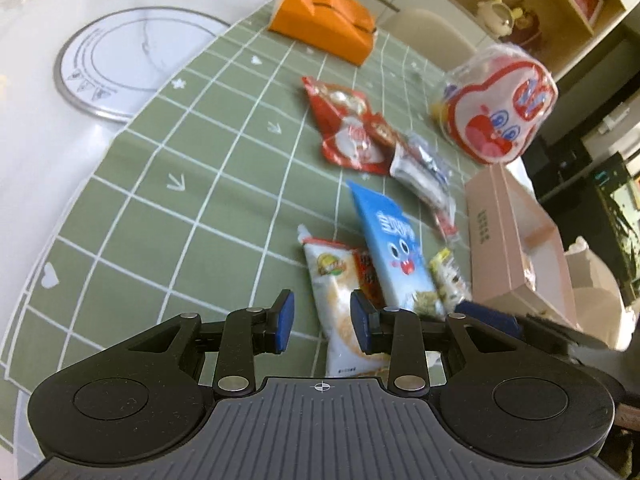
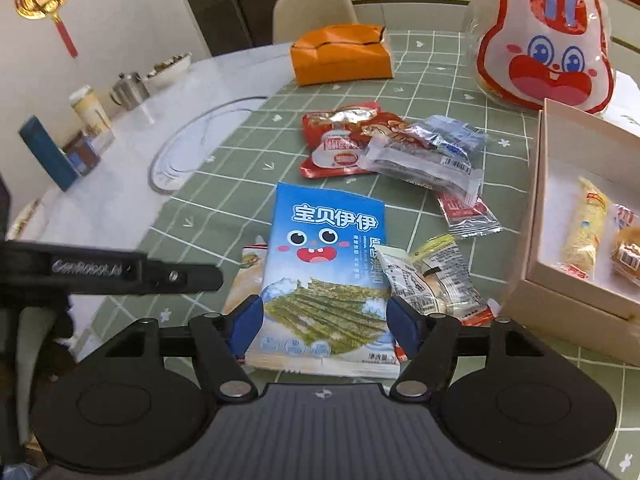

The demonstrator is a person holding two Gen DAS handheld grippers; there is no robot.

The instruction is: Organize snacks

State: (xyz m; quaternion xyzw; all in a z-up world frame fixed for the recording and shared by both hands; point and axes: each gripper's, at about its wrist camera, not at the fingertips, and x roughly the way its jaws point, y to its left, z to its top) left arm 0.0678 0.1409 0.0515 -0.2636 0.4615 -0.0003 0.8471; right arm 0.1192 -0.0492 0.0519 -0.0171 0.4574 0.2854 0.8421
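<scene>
Snack packets lie on a green checked cloth [image 2: 224, 184]. My right gripper [image 2: 325, 322] is open, its blue pads on either side of a blue seaweed packet [image 2: 325, 256] that lies flat; whether they touch it I cannot tell. My left gripper [image 1: 321, 326] is open above a white rice-cracker packet [image 1: 340, 300], beside the blue packet [image 1: 394, 248]. Red packets [image 2: 340, 140] and clear-wrapped snacks [image 2: 432, 156] lie further off. A pink box [image 2: 556, 296] at the right holds two snacks [image 2: 582, 232].
An orange tissue box [image 2: 340, 56] stands at the cloth's far edge. A large rabbit-face bag [image 2: 548, 40] stands behind the pink box. A round inset plate [image 1: 132, 60] is in the white tabletop. Jars and a metal cup [image 2: 128, 90] stand at the far left.
</scene>
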